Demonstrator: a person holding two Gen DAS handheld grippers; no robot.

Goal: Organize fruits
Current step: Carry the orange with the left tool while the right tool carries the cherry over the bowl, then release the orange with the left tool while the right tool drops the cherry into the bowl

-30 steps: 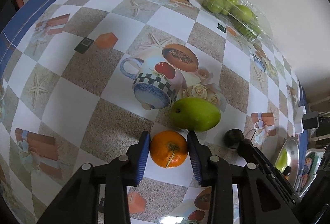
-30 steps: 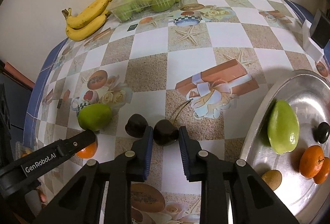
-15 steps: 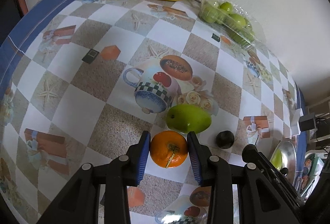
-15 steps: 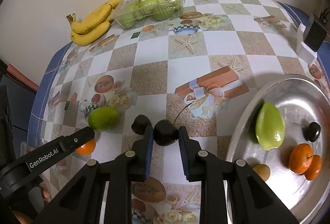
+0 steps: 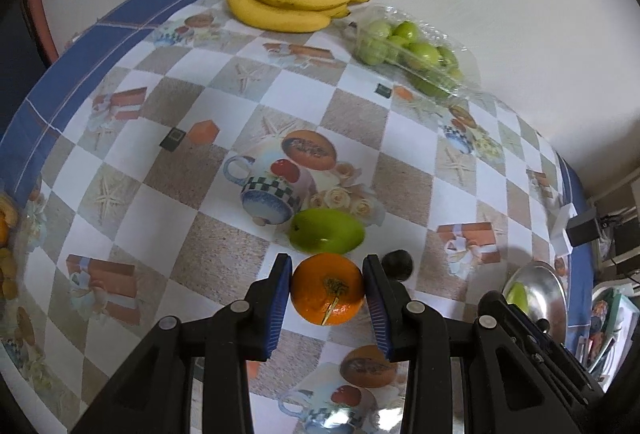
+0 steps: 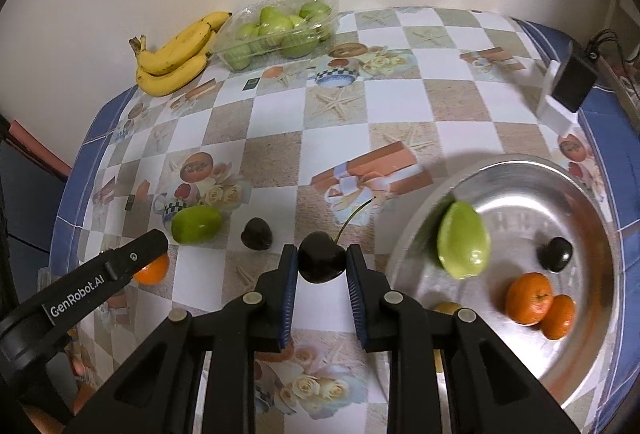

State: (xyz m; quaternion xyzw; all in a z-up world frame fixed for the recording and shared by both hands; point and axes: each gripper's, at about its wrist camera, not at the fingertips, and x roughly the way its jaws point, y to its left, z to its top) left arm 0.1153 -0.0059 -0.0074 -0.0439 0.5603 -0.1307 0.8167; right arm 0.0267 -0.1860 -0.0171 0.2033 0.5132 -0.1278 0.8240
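Observation:
My left gripper (image 5: 326,292) is shut on an orange (image 5: 327,289) and holds it above the patterned tablecloth. A green mango (image 5: 327,236) and a dark cherry (image 5: 398,264) lie on the cloth just beyond it. My right gripper (image 6: 322,266) is shut on a dark cherry (image 6: 321,262) with a stem, raised left of the silver tray (image 6: 592,338). The tray holds a green mango (image 6: 464,240), two oranges (image 6: 530,298), a dark cherry (image 6: 554,254) and a small brownish fruit (image 6: 446,308). The left gripper (image 6: 120,266) shows at the left of the right wrist view.
A bunch of bananas (image 5: 292,4) and a clear plastic box of green fruit (image 5: 408,54) stand against the back wall. A black device on a white stand (image 6: 566,90) sits near the table's right edge. More fruit (image 5: 6,234) lies at the left edge.
Both grippers have risen with their fruit, so the table looks farther away. The right gripper has moved towards the tray with its cherry.

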